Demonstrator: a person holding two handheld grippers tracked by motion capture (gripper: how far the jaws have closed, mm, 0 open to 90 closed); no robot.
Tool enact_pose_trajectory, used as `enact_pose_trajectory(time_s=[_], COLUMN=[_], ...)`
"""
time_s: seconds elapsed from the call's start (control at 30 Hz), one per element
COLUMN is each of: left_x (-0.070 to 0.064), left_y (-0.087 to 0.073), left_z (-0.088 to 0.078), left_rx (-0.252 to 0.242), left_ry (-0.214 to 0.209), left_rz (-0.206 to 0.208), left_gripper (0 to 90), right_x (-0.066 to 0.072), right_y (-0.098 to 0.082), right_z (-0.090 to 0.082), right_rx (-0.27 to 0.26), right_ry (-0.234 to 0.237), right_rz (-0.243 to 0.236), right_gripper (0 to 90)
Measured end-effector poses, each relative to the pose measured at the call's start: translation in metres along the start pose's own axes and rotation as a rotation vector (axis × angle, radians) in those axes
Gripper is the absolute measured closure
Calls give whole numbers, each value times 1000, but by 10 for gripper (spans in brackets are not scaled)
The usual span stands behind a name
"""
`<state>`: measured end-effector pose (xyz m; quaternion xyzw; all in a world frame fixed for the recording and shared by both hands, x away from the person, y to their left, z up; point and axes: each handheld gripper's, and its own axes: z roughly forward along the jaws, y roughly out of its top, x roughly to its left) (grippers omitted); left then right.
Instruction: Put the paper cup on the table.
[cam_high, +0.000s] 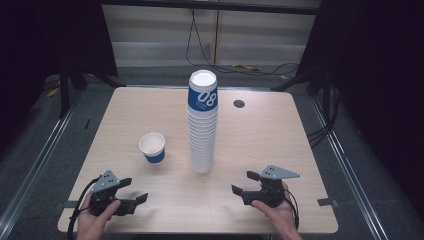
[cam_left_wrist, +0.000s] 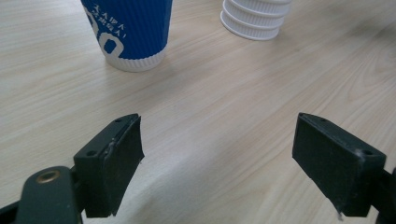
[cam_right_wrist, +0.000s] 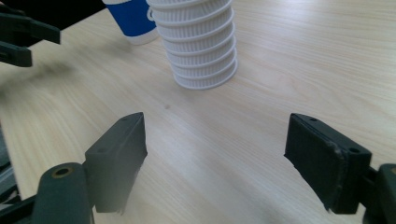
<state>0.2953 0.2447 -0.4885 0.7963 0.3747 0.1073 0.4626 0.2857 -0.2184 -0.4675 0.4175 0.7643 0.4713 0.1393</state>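
Cup stack top cropped (right gripper view), single cup rim cut off, both grippers' fingers spread, nothing btwn.

Light wood-grain counter sits mid-frame, a small dark round grommet hole in its upper right. Beyond it, black cables hang against the pale wall panel at top centre, grey floor at left.
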Motion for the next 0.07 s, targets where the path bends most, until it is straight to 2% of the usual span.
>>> enact_pose_trajectory(time_s=[0.07], left_x=[3], left_y=[-3], left_z=[-1], left_rx=[-1], left_ry=[3], left_rz=[-16], left_gripper=[160], right_x=[-1], right_y=[-1], right_z=[1], right_rx=[5], right_ry=[-22], right_rz=[2], right_gripper=[190])
